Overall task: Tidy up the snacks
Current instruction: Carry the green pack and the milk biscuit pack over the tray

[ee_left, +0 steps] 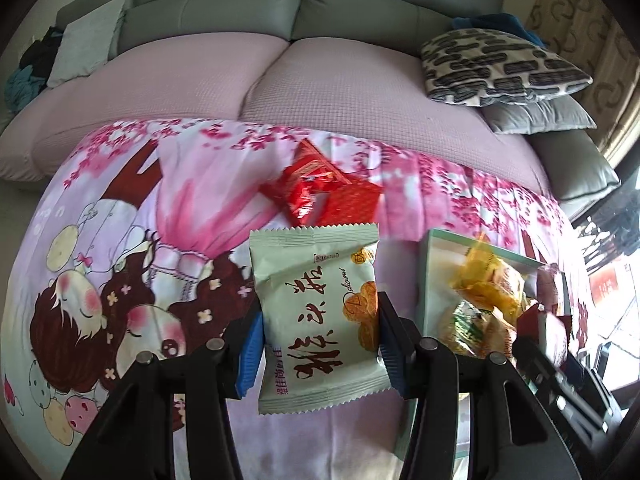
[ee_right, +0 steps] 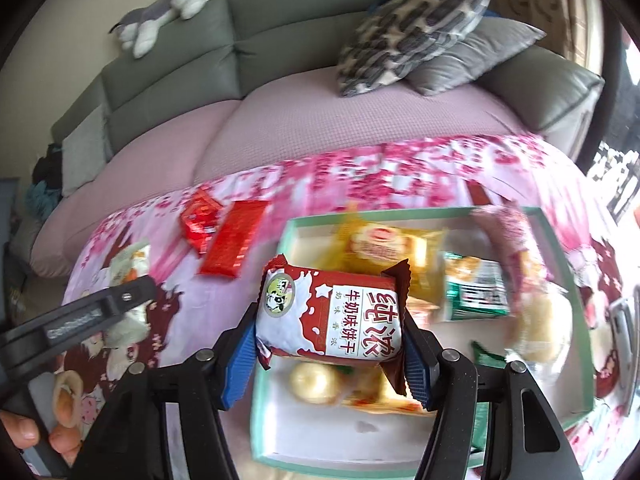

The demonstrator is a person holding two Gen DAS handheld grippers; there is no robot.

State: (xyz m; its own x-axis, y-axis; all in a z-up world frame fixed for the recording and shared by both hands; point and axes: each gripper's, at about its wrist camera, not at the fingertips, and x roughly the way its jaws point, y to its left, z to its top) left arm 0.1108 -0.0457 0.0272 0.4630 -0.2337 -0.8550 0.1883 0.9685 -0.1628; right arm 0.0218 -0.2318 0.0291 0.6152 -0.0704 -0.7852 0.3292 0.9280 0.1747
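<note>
Daylight, fairly bright, entering from the right; window area (ee_left: 612,280) blown out to white glare in the left wrist view. Soft, weak shadows on the printed cloth (ee_left: 132,208). Strong fisheye bend: sofa back (ee_left: 304,4) curves, dark vignette in all corners. Left wrist view mostly sharp in the centre. Right wrist view has motion blur over the tray (ee_right: 560,240) contents and the patterned cushion (ee_right: 416,28); the held packet stays crisp.

Ahead of the left gripper's (ee_left: 320,336) fingers, two red packets (ee_left: 320,188) lie on the cloth (ee_left: 120,200); to their left the cloth lies bare. Below the right gripper's (ee_right: 330,320) fingers, the tray (ee_right: 272,420) is crowded with snacks (ee_right: 472,288), its near left corner free.
</note>
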